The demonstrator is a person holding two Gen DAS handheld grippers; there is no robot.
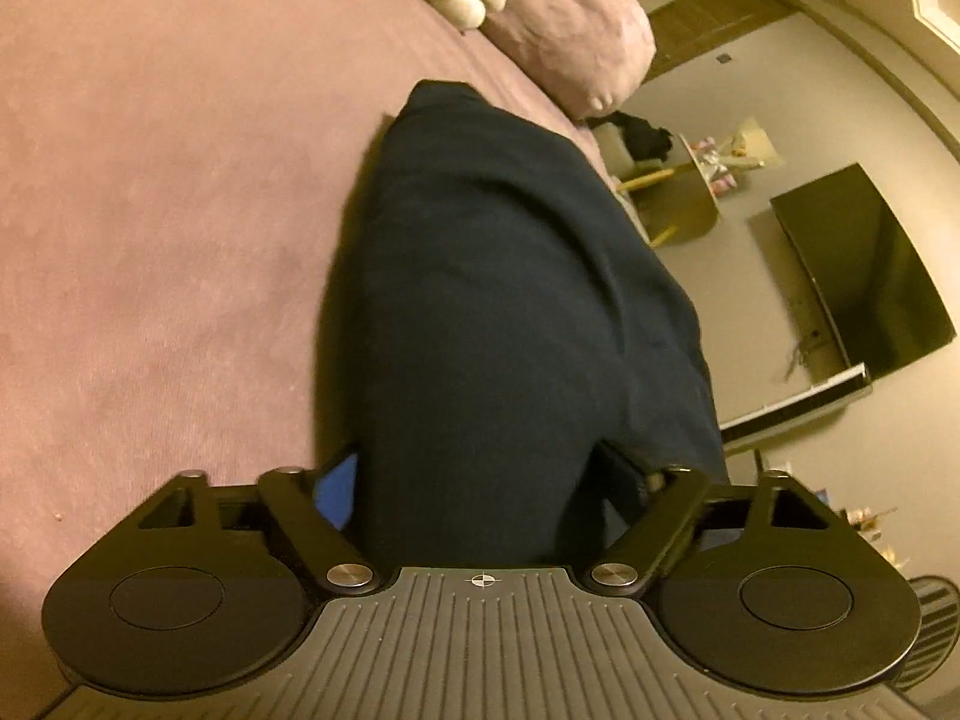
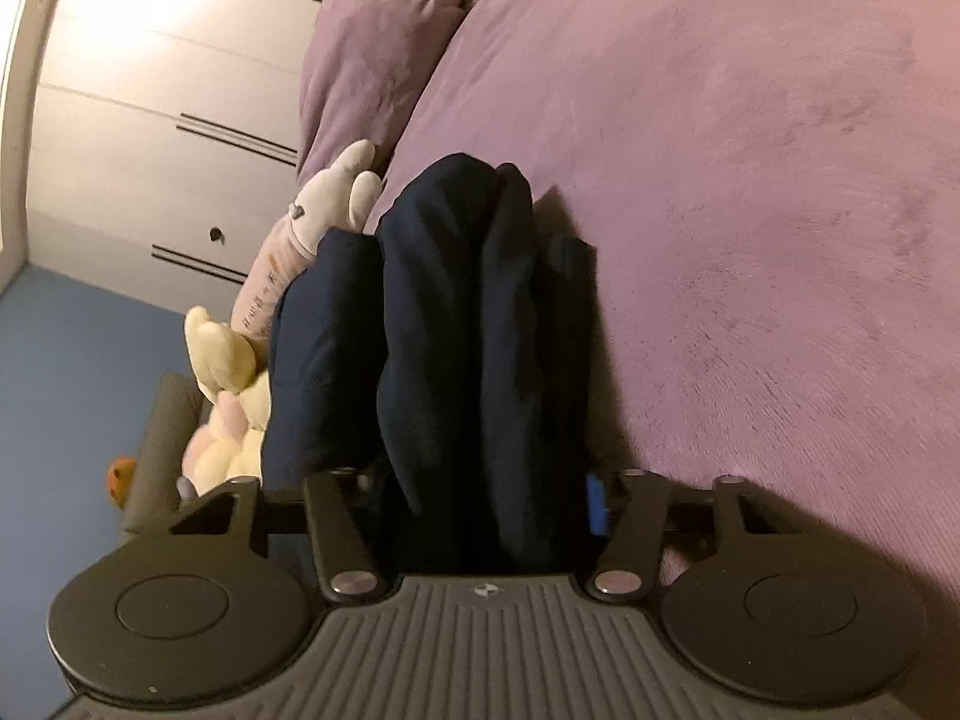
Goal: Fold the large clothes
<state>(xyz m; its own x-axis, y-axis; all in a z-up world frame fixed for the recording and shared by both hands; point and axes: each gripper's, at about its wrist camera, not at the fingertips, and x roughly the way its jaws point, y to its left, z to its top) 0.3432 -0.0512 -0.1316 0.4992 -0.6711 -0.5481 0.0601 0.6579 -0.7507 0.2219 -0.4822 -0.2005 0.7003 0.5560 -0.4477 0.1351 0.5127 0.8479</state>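
Observation:
A large dark navy garment (image 1: 498, 300) hangs lifted above a purple bed (image 1: 150, 210). My left gripper (image 1: 480, 492) is shut on one part of it; the cloth bunches between the jaws and hides the fingertips, with only a blue pad (image 1: 342, 492) showing. In the right wrist view the same navy garment (image 2: 474, 330) falls in thick folds toward the bed (image 2: 750, 180). My right gripper (image 2: 486, 498) is shut on it too, its blue pad (image 2: 595, 501) just showing beside the cloth.
A purple pillow (image 1: 576, 30) and cream plush toys (image 2: 228, 384) lie at the bed's head. A white wardrobe (image 2: 150, 90) stands beyond. A dark television (image 1: 870, 282) and a small round table (image 1: 696, 204) stand past the bed's far edge.

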